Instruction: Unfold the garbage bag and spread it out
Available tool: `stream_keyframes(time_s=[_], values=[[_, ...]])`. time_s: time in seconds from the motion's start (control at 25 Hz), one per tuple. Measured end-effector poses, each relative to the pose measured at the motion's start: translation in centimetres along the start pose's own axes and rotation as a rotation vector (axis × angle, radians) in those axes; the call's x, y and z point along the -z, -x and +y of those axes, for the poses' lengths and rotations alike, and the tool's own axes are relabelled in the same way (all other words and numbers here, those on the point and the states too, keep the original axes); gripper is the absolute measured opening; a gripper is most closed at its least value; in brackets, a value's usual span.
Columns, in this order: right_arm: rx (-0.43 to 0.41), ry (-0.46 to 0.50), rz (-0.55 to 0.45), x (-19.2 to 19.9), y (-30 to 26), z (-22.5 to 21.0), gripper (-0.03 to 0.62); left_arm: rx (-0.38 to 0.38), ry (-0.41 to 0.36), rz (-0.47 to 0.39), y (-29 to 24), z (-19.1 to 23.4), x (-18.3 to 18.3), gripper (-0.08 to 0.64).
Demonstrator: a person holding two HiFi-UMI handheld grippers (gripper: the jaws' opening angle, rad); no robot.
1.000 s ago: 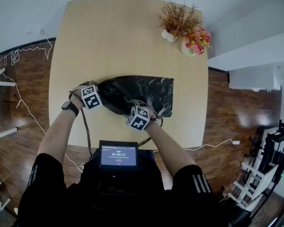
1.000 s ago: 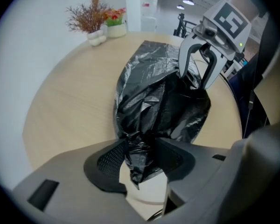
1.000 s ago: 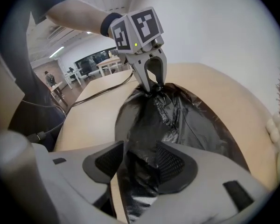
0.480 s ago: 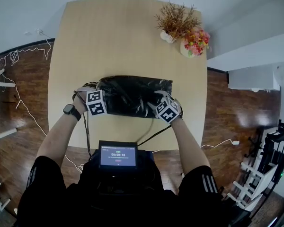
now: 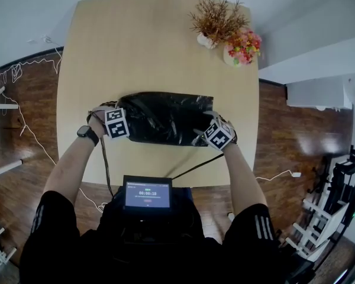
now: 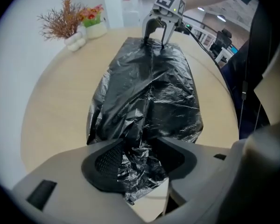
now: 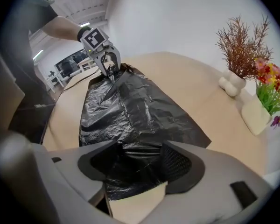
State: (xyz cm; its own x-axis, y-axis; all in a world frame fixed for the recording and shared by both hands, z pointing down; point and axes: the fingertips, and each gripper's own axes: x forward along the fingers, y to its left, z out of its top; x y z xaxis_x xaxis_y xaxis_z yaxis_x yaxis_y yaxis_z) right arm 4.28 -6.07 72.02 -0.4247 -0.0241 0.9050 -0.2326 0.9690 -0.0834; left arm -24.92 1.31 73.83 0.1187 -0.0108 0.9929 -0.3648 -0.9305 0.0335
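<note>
A black garbage bag (image 5: 165, 117) lies crumpled but stretched lengthwise across the near part of the wooden table (image 5: 148, 40). My left gripper (image 5: 122, 123) points straight down at the bag's left end. A bunch of film (image 6: 140, 171) stands between its jaws, which have just been opening, and the pads do not press it. My right gripper (image 5: 203, 136) is at the bag's right end, tilted down. Its jaws have just been opening and stand wide over the flat film (image 7: 130, 157). Each gripper shows in the other's view: right gripper (image 6: 155, 40), left gripper (image 7: 109, 70).
A white vase of dried brown twigs (image 5: 216, 22) and a pot of colourful flowers (image 5: 244, 46) stand at the table's far right corner. A tablet screen (image 5: 148, 193) sits at the person's chest. Cables (image 5: 23, 117) lie on the wooden floor to the left.
My right gripper has moved right along the bag's near edge to its right end. The bag has gone from a bunched heap to a long spread strip. The left gripper barely moved.
</note>
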Motion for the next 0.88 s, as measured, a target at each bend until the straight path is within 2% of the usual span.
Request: stream_keyframes(time_s=[0.12,0.4,0.6,0.76,0.88], values=[[-0.008,0.004,-0.005,0.0,-0.1,-0.4,0.368,0.017,0.032,-0.005,0.1,0.2,0.1,0.249],[-0.016,0.007,-0.012,-0.2,-0.1,-1.3,0.371,0.030,0.078,0.005,0.1,0.9,0.6,0.295],[-0.012,-0.010,-0.023,-0.5,0.1,-1.5,0.367,0.013,0.070,0.014,0.2,0.9,0.4,0.296],[0.042,-0.058,-0.169,-3.0,2.0,-2.1,0.371,-0.027,0.079,-0.015,1.1,1.2,0.2,0.293],[0.079,-0.082,-0.292,-5.0,4.1,-2.4,0.373,-0.099,0.115,-0.101,3.7,2.0,-0.9,0.254]])
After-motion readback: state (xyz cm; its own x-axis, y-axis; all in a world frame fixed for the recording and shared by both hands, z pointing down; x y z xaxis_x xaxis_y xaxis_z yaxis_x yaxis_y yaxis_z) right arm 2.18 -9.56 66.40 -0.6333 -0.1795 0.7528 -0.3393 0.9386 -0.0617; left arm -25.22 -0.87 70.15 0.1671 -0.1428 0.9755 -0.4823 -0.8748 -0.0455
